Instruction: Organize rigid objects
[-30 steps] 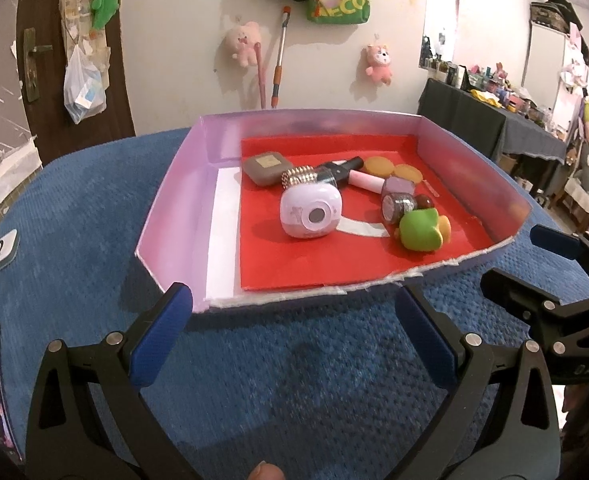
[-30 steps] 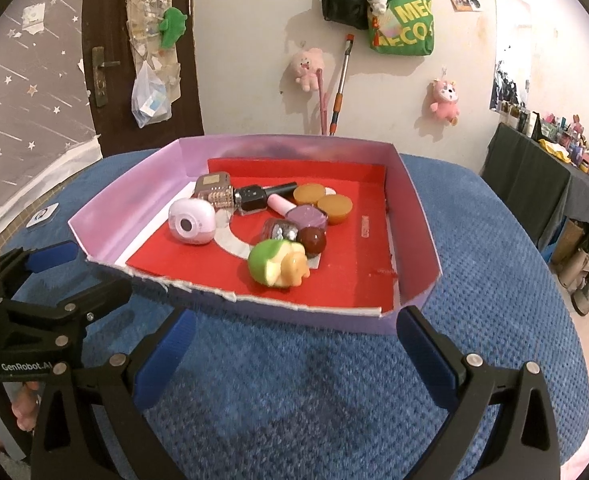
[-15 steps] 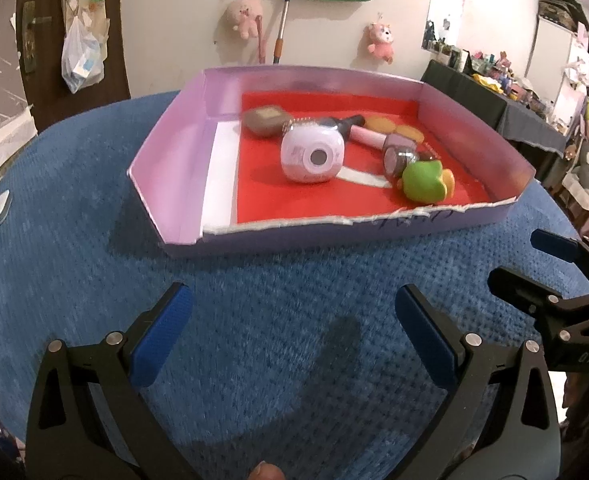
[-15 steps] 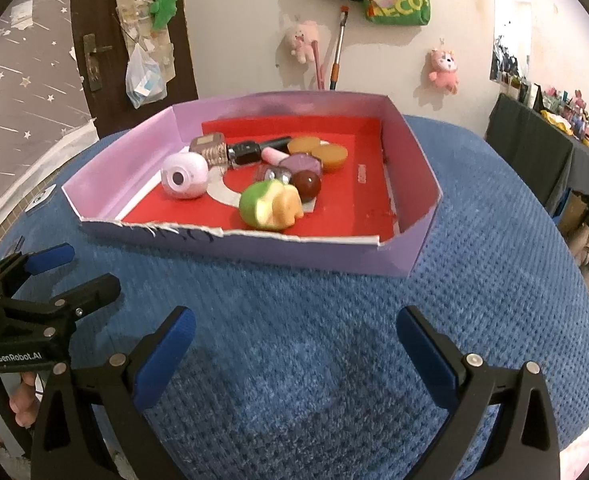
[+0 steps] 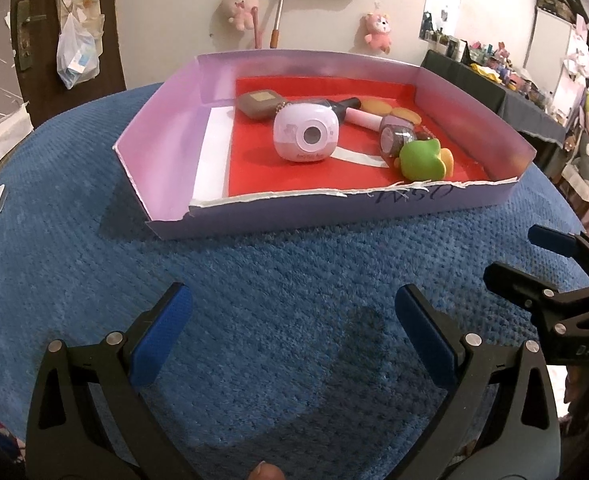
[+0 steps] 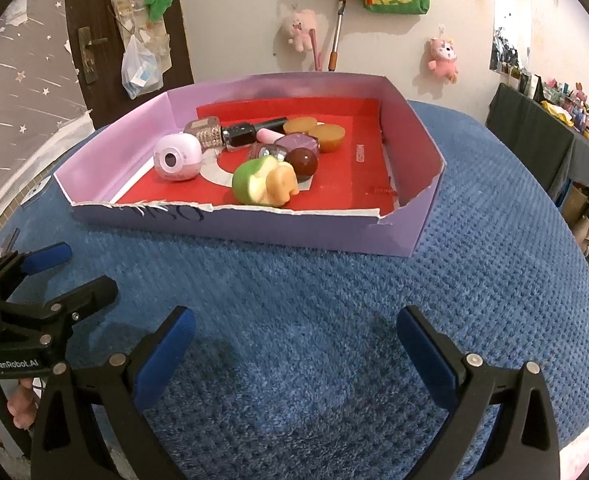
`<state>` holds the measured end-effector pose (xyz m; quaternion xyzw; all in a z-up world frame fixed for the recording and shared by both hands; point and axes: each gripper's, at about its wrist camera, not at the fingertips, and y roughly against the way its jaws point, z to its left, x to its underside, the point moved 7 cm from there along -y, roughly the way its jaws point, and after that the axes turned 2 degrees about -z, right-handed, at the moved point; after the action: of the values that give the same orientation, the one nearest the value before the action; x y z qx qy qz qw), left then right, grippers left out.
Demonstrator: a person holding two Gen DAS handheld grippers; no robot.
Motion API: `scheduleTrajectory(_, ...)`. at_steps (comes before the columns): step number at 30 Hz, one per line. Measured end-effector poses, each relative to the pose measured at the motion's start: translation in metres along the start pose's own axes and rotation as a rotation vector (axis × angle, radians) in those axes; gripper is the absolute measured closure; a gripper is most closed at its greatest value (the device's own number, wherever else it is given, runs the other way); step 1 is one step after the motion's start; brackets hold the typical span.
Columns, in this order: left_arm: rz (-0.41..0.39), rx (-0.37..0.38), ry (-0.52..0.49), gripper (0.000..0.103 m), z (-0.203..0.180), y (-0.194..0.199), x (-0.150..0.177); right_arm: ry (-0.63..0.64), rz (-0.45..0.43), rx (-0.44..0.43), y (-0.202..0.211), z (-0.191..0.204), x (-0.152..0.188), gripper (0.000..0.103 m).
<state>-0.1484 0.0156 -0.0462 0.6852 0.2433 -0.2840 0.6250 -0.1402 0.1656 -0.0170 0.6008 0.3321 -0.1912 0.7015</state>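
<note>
Left gripper (image 5: 292, 330) and right gripper (image 6: 292, 346): the fingers are spread wide and hold nothing, blue pads facing inward. Beneath them lies the surface (image 6: 334, 312), a nubby blue textile. Ahead of both fingertips stands the box (image 5: 326, 214), shallow purple card with a torn near wall and red floor, long axis crosswise to the fingers. Inside: a rounded pink-white camera (image 5: 306, 136), lens toward the left fingers; a green squishy toy (image 6: 264, 181); a glossy nail polish bottle (image 6: 250, 133) lying crosswise.
</note>
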Motion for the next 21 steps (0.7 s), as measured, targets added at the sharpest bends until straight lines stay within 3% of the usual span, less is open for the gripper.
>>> scheduleTrajectory(21, 0.006, -0.029, -0.025, 0.0, 0.0002, -0.0052, 0.0061, 0.022, 0.012, 0.028, -0.0082, 0.0031, 0.005, 0.0)
